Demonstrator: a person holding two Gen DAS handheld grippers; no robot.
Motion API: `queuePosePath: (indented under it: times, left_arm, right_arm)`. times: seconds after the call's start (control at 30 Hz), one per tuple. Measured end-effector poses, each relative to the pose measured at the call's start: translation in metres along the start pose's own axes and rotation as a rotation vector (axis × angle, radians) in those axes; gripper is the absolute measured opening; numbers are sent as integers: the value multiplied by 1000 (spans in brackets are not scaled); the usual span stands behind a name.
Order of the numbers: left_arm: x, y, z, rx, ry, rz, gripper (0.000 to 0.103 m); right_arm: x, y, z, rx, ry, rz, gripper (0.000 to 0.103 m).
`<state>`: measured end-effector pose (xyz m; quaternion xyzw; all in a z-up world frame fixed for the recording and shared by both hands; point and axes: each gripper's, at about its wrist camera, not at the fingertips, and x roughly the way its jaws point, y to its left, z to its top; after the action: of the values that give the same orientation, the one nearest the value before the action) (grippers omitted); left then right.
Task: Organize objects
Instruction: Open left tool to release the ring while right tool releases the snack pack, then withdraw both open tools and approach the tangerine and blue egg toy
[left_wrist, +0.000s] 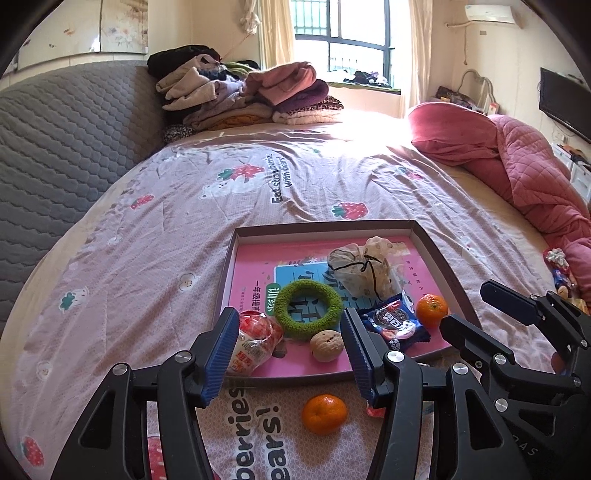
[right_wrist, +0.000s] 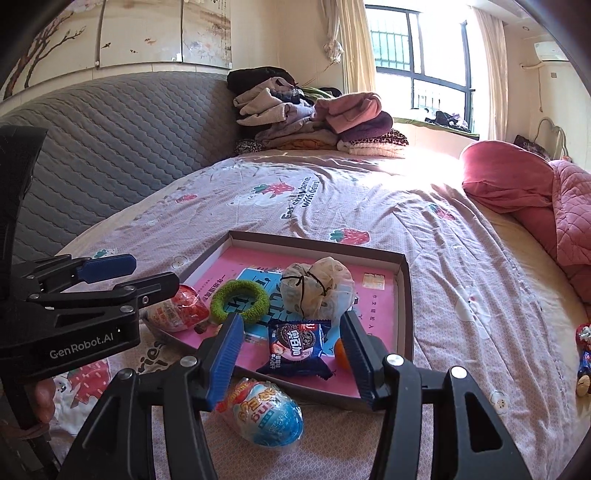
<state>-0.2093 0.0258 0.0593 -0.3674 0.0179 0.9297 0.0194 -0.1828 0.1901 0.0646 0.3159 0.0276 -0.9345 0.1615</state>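
Snacks and small things sit in a shallow box lid (left_wrist: 447, 258) on my bed (left_wrist: 184, 206). The lid has a pink floor and brown walls. Inside it lie a green fuzzy ring (left_wrist: 309, 309), a walnut (left_wrist: 326, 345), a cloth pouch tied with black string (left_wrist: 360, 267), a blue cookie packet (left_wrist: 397, 325) and a small orange (left_wrist: 431, 309). A red wrapped egg (left_wrist: 255, 338) sits at the lid's near left edge.

Two things are not in the lid. Another small orange (left_wrist: 324, 413) lies on the bedsheet just in front of it. A blue wrapped egg (right_wrist: 267, 415) lies on the sheet near the lid's front edge too.

My left gripper (left_wrist: 290, 354) is held above the near edge of the lid, with its jaws wide apart and nothing between them. My right gripper (right_wrist: 291, 356) is over the cookie packet and the blue egg, jaws wide too, touching nothing.

Folded clothes (left_wrist: 243, 96) are piled far back on the bed, and a pink quilt (left_wrist: 517, 162) is on the right.
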Motion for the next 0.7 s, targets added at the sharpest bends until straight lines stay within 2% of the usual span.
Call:
queuePosePath:
  times: [0.37,0.7]
  left_arm:
    - [-32,-3,-12,14,-19,-7,59]
    - [-50,0,-30,8,-14,-11,59]
  right_arm:
    - [-40,2,-4,6,-56,3,55]
    - [-68,0,-27,-2,-70,-2,57]
